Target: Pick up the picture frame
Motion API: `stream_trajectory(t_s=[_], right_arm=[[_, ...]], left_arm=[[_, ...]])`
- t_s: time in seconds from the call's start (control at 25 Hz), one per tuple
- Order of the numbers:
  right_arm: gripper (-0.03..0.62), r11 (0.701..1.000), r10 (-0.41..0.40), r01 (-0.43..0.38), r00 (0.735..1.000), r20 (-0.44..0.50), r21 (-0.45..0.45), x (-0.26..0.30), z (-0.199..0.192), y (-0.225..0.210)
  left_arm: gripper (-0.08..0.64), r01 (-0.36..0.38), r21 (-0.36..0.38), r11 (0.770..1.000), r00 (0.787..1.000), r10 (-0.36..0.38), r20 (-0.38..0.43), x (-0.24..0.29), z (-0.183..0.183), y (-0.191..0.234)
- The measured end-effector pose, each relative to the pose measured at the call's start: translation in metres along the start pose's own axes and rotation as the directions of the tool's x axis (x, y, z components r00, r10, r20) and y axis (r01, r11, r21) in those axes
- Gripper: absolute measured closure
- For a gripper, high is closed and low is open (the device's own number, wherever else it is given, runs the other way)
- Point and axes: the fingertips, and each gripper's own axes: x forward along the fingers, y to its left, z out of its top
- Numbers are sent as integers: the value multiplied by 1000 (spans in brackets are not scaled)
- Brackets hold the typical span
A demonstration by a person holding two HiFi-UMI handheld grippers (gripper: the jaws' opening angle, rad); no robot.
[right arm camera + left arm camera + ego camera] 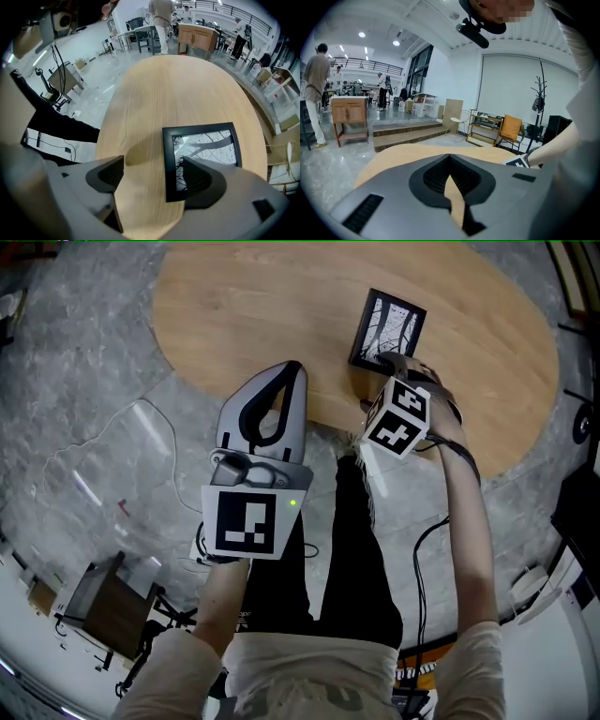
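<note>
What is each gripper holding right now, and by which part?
Nothing is held. The right gripper stands open astride one edge of the picture frame lying on the table, not pressing it. The left gripper is shut and empty.

Your picture frame point(387, 331) lies flat on the table point(234, 306), right of centre. Your right gripper point(386, 362) hangs over its near edge, one jaw above the frame, the other above bare table. Your left gripper point(292, 369) sits well apart to the left, over the table's near rim.
</note>
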Motion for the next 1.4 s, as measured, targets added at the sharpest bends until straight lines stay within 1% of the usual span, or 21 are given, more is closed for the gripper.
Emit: stream_trajectory(t_s=[0.24,0.36,0.52,0.72,0.84,1.04,1.2,1.4], right_arm=[[207,1000,-29,29,1000,-3,9,2,1,3],[207,999,-30,30,999,-10,15,3,-2,5],[207,999,-34,35,999,-10,24,2,-2,7],[209,995,-68,67,998,6,71,3,-5,9],[207,995,-39,38,999,12,97,3,-6,18],[207,997,19,-20,1000,20,70,2,-2,53],[207,998,12,-14,999,30,65,4,1,73],[207,998,2,-3,1000,17,57,8,-2,88]], left_arm=[[551,-13,-2,1000,1000,13,-6,3,0,1],[551,-19,-8,1000,1000,18,-5,3,0,-1],[551,-18,3,1000,1000,18,-10,1,0,-5],[551,-18,12,1000,1000,18,-16,0,-3,-8],[551,-16,21,1000,1000,16,-23,-1,-1,-9],[551,-20,42,999,999,21,-30,-2,1,-7],[551,-19,53,998,1000,20,-20,-6,1,-8],[551,-15,61,998,999,17,-34,-5,-2,-9]])
